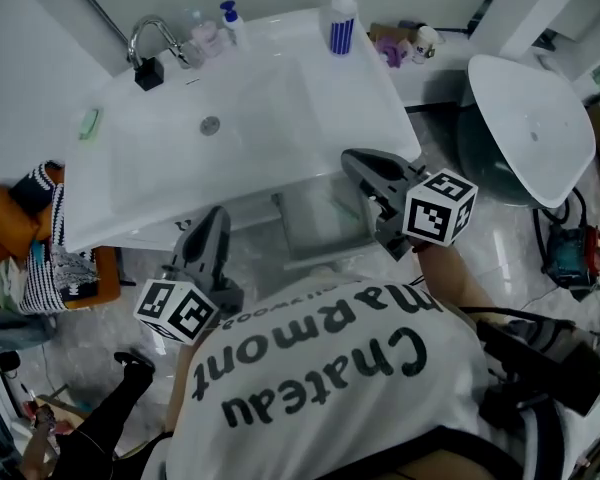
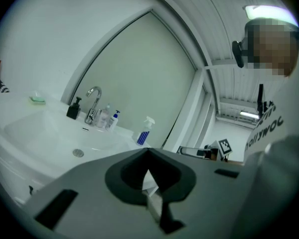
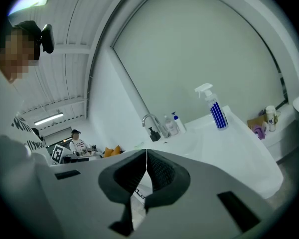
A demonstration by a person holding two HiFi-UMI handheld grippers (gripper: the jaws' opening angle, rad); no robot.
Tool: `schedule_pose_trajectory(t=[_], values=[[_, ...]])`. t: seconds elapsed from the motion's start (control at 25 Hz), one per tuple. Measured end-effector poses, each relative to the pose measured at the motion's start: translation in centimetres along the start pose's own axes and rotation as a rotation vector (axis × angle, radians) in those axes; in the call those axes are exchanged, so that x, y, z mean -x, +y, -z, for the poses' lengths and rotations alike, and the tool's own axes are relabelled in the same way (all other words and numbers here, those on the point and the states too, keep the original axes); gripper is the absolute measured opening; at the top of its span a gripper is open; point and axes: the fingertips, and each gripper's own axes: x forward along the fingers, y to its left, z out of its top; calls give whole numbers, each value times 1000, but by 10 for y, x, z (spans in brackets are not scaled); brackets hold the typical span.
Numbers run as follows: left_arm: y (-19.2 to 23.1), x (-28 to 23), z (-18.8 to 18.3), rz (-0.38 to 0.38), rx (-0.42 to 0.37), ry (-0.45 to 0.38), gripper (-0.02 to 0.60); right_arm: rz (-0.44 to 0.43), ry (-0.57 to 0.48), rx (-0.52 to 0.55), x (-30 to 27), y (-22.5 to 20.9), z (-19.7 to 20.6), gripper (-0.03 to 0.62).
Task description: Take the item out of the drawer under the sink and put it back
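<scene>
Under the front edge of the white sink [image 1: 280, 118] a pale drawer [image 1: 320, 226] stands pulled out; I see no item in it from the head view. My left gripper [image 1: 217, 218] sits low at the left of the drawer, just below the sink's front, jaws shut and empty. My right gripper [image 1: 355, 158] hovers at the drawer's right side near the sink's corner, also shut with nothing held. In the left gripper view the jaws [image 2: 148, 152] meet in a point facing the basin. In the right gripper view the jaws [image 3: 146, 151] are pressed together.
On the sink's back rim stand a chrome faucet [image 1: 155, 36], a pump bottle [image 1: 230, 20] and a blue-striped spray bottle [image 1: 340, 20]. A green soap [image 1: 88, 121] lies at the left. A white toilet lid [image 1: 530, 118] is at right, piled clothes [image 1: 30, 238] at left.
</scene>
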Motion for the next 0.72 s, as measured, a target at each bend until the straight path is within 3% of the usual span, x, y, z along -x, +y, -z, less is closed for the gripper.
schedule_pose_trajectory(t=[0.4, 0.72], values=[[-5, -21, 10, -29, -6, -44, 6, -79, 108, 12, -12, -8, 36, 12], [5, -21, 41, -53, 57, -27, 6, -83, 218, -64, -14, -22, 91, 12]])
